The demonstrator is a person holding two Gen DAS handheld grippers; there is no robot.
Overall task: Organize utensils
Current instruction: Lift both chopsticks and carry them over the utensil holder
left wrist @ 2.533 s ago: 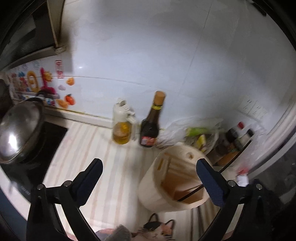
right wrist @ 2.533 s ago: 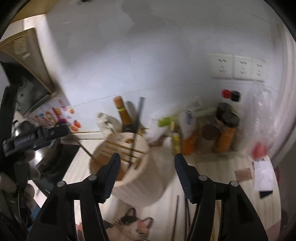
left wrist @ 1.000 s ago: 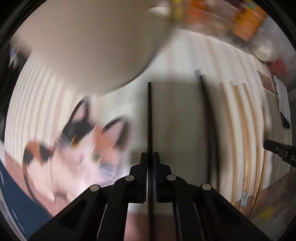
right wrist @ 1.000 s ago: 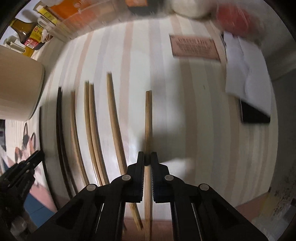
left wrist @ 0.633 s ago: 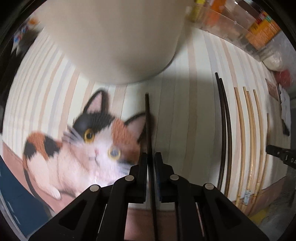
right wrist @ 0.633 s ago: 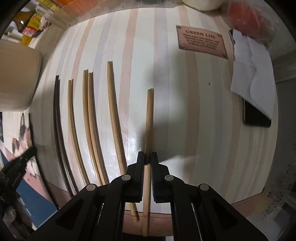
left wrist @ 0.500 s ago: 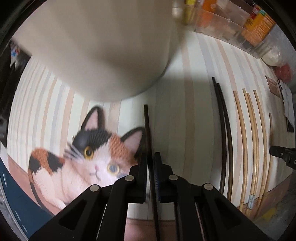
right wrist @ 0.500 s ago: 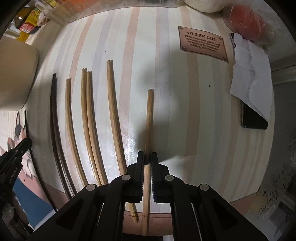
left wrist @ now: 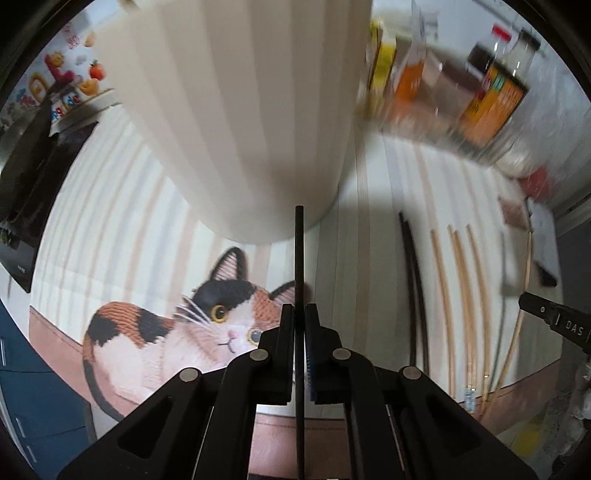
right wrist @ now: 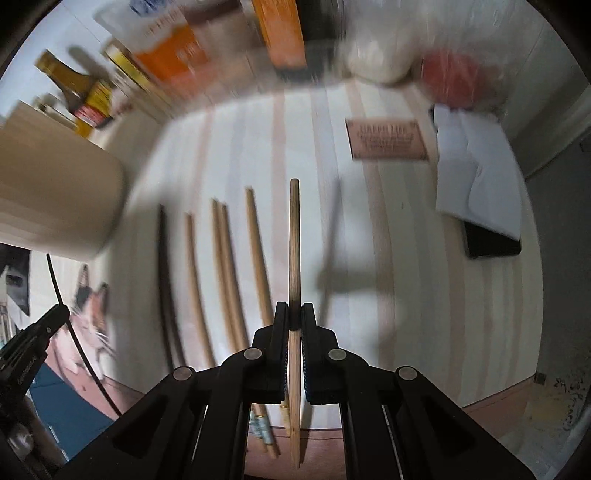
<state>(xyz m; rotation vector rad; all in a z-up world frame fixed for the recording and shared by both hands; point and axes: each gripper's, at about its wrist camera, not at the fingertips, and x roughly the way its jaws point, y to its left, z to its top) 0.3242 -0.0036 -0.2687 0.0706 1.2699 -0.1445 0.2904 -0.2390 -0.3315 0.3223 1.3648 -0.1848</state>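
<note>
Striped counter (right wrist: 399, 258) — white wall (left wrist: 436, 14).

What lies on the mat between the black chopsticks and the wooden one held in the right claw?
Four wooden chopsticks lie side by side there, per the right wrist view; black chopsticks left, held chopstick right.

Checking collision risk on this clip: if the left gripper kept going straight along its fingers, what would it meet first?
Most likely the cream utensil holder. The left gripper is shut on a black chopstick whose tip points at the holder's lower wall, so the chopstick would touch first. How much gap remains cannot be judged from this view.
</note>
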